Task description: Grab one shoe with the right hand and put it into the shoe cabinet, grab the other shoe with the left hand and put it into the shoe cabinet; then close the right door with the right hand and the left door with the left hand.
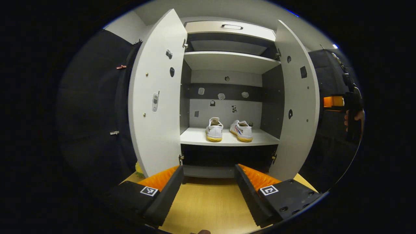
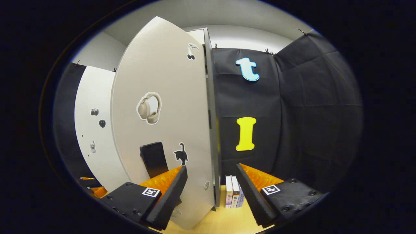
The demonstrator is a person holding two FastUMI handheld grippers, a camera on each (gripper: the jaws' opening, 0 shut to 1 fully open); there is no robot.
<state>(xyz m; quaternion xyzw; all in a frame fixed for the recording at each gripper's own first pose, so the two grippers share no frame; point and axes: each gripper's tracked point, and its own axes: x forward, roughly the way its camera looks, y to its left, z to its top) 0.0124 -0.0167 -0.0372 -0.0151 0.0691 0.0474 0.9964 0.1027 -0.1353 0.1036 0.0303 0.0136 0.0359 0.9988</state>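
Inside the shoe cabinet (image 1: 227,61) both shoes (image 1: 214,130) sit — doors (image 1: 156,97) open, books (image 2: 234,196) beside.

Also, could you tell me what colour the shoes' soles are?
Yellow soles under white shoes, best in the left gripper view.

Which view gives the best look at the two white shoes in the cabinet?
The left gripper view. It looks straight into the open cabinet, where the two shoes stand side by side on the lower shelf, heels toward the camera. The right gripper view faces the outer side of the right door, which hides the cabinet's inside.
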